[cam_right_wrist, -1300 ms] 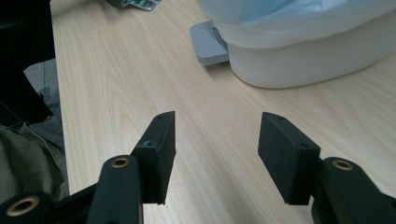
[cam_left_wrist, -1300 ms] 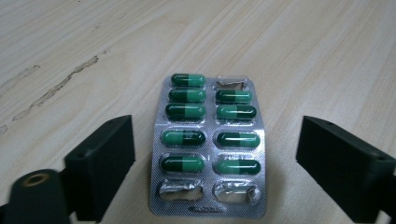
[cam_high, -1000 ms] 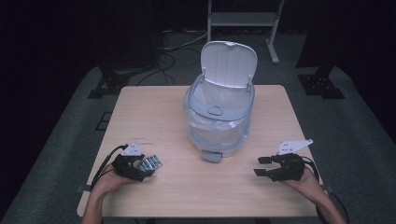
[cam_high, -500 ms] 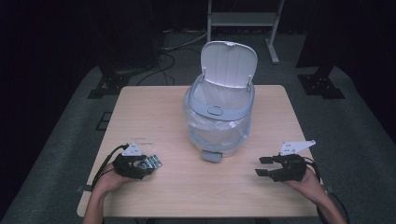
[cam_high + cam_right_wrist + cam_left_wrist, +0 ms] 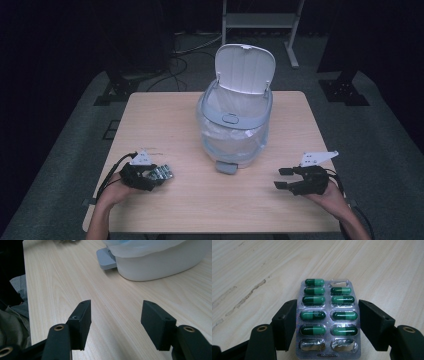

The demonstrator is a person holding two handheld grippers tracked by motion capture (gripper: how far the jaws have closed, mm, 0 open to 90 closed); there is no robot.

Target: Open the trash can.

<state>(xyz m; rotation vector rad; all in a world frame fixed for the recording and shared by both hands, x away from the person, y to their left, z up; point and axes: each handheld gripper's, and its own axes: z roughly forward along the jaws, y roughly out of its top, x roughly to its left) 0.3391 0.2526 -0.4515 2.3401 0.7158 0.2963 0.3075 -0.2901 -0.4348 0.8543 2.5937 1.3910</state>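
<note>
A silver blister pack (image 5: 327, 315) of green capsules, a few pockets empty, lies between my left gripper's jaws, low over the wooden table (image 5: 165, 125). My left gripper (image 5: 158, 174) is shut on the blister pack (image 5: 163, 173), its pads pressing both long edges, near the table's front left. My right gripper (image 5: 278, 178) rests at the front right, open; its jaws have just opened a little further with nothing between them (image 5: 116, 315). A white pedal bin (image 5: 235, 125) with a plastic liner stands mid-table, its lid (image 5: 245, 67) raised.
The bin's grey foot pedal (image 5: 226, 167) sticks out toward me, between the two grippers, and the bin's base (image 5: 160, 265) with the pedal (image 5: 106, 258) lies ahead of the right gripper. Bare wood runs along the front edge. Stands and cables sit on the dark floor behind.
The left gripper's jaws have closed onto the blister pack. Both hands have stayed nearly where they were.
</note>
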